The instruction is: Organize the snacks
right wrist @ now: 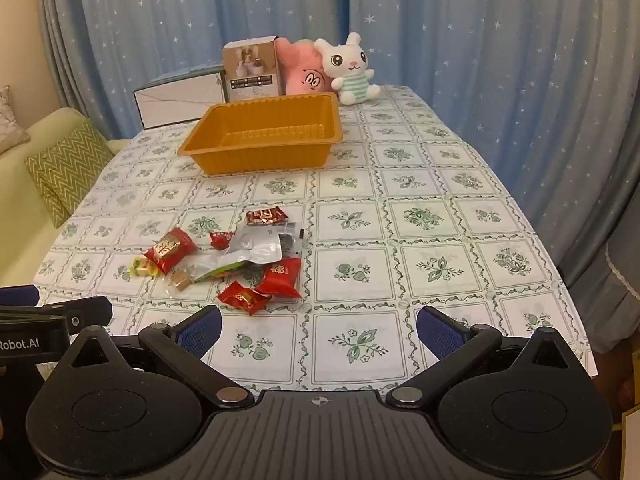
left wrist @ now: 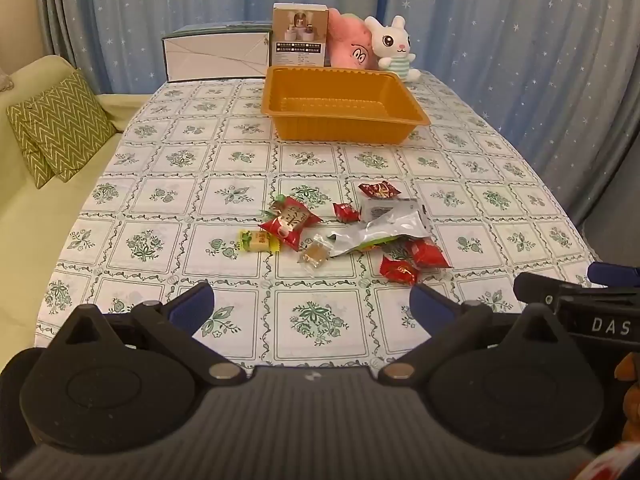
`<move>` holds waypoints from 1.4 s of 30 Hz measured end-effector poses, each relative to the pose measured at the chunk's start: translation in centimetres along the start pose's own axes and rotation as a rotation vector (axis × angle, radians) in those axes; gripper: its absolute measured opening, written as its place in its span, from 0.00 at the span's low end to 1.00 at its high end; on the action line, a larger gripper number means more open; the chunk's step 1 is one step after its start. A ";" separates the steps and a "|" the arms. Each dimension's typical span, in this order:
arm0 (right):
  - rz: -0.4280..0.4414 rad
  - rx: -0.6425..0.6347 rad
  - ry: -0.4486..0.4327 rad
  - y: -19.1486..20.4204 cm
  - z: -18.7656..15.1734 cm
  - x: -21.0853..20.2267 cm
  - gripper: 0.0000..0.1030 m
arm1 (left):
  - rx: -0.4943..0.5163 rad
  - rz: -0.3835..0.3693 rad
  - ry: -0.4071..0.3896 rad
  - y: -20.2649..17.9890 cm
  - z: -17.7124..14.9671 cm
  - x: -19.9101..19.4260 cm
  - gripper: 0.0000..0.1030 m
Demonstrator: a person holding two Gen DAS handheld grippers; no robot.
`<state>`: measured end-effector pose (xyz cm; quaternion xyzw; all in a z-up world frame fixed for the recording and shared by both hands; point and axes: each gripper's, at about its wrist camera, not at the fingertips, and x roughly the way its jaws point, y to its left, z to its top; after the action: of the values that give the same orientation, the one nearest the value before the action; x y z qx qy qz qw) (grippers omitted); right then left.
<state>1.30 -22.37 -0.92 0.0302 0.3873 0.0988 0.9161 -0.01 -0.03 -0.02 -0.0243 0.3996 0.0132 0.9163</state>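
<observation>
A pile of wrapped snacks lies mid-table: several red packets [left wrist: 291,220] [right wrist: 170,250], a silver pouch [left wrist: 380,226] [right wrist: 256,246], a yellow-green candy [left wrist: 258,241] [right wrist: 143,267] and a clear-wrapped brown sweet [left wrist: 314,255] [right wrist: 180,280]. An empty orange plastic tray [left wrist: 340,120] [right wrist: 260,160] stands behind them. My left gripper [left wrist: 312,306] is open and empty, above the near table edge, short of the pile. My right gripper [right wrist: 319,326] is open and empty, to the right of the pile. Each gripper's side shows in the other's view.
At the table's far end stand a white box [left wrist: 216,58] [right wrist: 176,102], a small carton [left wrist: 300,36] [right wrist: 252,70], a pink plush [left wrist: 352,46] [right wrist: 304,72] and a white bunny plush [left wrist: 394,48] [right wrist: 350,72]. A sofa with green cushions [left wrist: 56,124] [right wrist: 66,164] is left; blue curtains hang behind.
</observation>
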 end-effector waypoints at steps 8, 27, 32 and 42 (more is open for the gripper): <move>0.000 -0.004 0.000 0.1 0.1 0.0 1.00 | -0.012 -0.009 0.013 0.2 0.5 0.4 1.00; 0.002 0.001 -0.004 0.0 0.2 -0.2 1.00 | -0.018 -0.012 -0.020 0.1 0.2 -0.5 1.00; 0.001 0.004 -0.003 -0.1 0.2 -0.2 1.00 | -0.018 -0.018 -0.024 0.1 0.3 -0.5 1.00; 0.001 0.004 -0.006 -0.1 0.2 -0.2 1.00 | -0.016 -0.020 -0.027 0.1 0.3 -0.5 1.00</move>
<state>1.32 -22.52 -0.66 0.0327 0.3848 0.0980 0.9172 -0.18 0.12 0.53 -0.0354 0.3866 0.0077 0.9215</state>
